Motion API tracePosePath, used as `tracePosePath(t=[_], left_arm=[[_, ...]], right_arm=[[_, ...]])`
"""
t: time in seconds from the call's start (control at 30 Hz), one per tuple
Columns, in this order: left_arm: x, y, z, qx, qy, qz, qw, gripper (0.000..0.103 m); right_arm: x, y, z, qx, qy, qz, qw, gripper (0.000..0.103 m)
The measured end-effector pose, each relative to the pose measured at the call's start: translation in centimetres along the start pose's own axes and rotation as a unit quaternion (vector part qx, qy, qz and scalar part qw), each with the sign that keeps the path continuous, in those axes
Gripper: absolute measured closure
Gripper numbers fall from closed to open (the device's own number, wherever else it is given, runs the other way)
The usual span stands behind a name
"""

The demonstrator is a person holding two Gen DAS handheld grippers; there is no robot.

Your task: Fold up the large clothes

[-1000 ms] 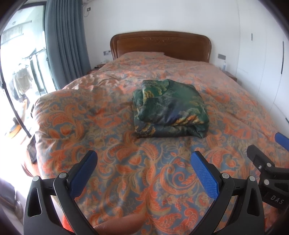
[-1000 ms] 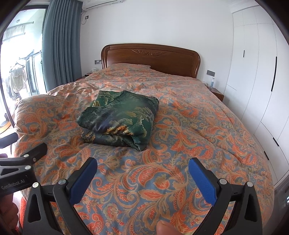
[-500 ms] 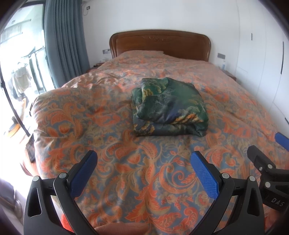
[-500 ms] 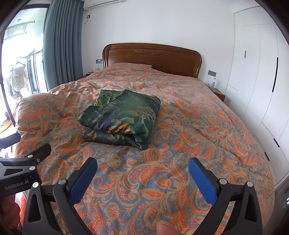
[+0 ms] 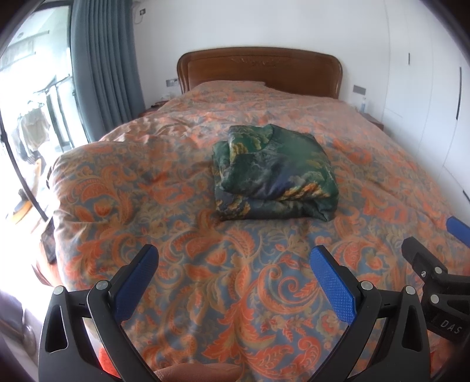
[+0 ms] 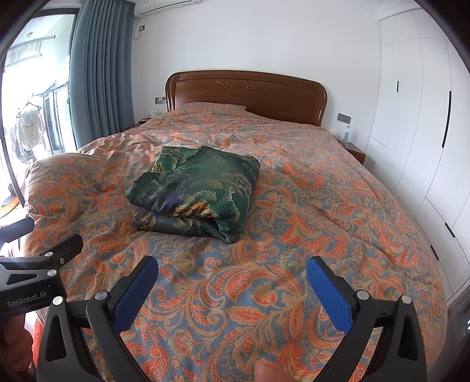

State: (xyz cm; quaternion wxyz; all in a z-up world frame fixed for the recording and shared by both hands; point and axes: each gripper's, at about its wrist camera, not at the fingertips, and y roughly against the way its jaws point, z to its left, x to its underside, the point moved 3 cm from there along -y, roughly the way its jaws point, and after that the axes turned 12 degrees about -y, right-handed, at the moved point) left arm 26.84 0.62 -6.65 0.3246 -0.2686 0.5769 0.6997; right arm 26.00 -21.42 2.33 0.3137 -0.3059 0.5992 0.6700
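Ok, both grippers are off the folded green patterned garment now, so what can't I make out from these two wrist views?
- Folded green patterned garment: underside and far edge hidden by its own bulk, both views; inner layers unseen.
- Small bottle on the wooden nightstand: too small to read, right view.
- Dark flat object beside the bed: cut off by the orange paisley duvet, left view.
- Right gripper, left gripper: open, empty.

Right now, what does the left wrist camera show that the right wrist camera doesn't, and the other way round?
Only the left wrist view shows the right claw at its right edge. Only the right wrist view shows the air conditioner above the curtain and the left claw at its left edge. Both show the folded green garment on the floral quilt, the wooden headboard, and their own open claw.
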Motion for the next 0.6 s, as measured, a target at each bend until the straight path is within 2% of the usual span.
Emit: tracePosePath(t=[0.6], left_arm=[[-0.12, -0.29, 0.17, -0.004, 0.008, -0.007, 0.9999, 0.000]], right_arm=[[0.37, -0.60, 0.00, -0.002, -0.001, 0.011, 1.000, 0.000]])
